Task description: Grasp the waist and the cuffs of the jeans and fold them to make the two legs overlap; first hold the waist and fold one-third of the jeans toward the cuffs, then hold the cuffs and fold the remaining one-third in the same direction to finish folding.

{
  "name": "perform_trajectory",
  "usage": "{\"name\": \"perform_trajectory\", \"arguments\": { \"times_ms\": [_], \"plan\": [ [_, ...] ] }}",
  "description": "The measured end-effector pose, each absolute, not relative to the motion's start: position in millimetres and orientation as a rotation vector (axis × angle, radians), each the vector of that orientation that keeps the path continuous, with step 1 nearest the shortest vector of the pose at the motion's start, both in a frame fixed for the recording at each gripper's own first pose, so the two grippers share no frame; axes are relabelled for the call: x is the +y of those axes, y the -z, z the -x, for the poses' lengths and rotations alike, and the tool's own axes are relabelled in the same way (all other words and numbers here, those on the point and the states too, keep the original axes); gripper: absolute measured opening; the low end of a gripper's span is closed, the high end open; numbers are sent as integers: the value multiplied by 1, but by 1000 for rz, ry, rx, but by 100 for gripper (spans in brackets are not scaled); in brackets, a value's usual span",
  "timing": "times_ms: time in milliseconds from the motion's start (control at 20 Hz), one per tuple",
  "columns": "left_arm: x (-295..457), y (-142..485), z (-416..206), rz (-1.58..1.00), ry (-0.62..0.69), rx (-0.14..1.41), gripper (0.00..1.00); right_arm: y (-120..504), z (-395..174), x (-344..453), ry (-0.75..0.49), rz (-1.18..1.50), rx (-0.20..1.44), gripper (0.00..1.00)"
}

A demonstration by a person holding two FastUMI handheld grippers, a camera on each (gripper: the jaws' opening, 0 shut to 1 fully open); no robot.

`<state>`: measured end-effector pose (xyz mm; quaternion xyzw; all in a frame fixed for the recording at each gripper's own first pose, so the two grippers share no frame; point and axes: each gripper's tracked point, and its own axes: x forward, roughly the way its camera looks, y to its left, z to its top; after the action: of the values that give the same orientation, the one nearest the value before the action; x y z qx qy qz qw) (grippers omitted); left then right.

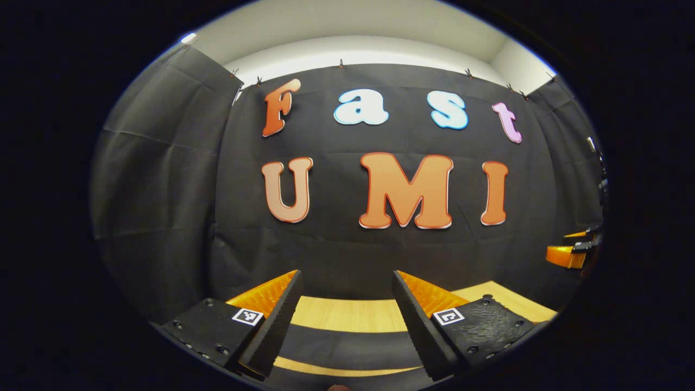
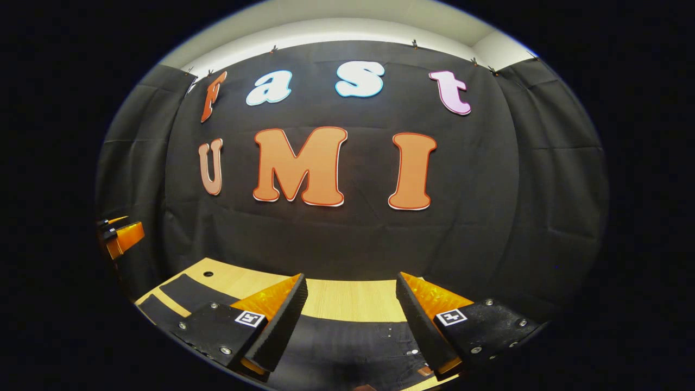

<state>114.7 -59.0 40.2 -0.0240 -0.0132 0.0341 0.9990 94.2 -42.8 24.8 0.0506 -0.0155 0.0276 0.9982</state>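
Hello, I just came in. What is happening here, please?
A person holds two grippers above a wooden table, where dark jeans lie flat. The right gripper hangs open over the waist end, where the rivets and pockets are. The left gripper is open too, over the legs. Neither one touches the jeans, so the folding has not yet begun.

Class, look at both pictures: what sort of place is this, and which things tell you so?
Probably a staged recording booth: black cloth walls clipped up all round, a light wooden table with dark jeans laid on it, and open tongs held above.
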Motion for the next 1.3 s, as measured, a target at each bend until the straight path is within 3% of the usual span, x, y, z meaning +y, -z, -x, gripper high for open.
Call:
{"name": "perform_trajectory", "arguments": {
  "times_ms": [200, 400, 550, 1300],
  "plan": [
    [-29, -48, -100, 11, -165, -68, 97, -7, -86, -42, -62, -69, 12, 98],
    [-14, -36, -81, -186, -232, -58, 98, 13, -79, -51, -38, -95, 65, 100],
    [-17, -16, -75, -125, -216, -13, 100, 26, -79, -65, -9, -117, 95, 100],
    [88, 138, -48, 112, -477, 512, 99, 155, -67, -96, 82, -282, 525, 99]
  ]
}}
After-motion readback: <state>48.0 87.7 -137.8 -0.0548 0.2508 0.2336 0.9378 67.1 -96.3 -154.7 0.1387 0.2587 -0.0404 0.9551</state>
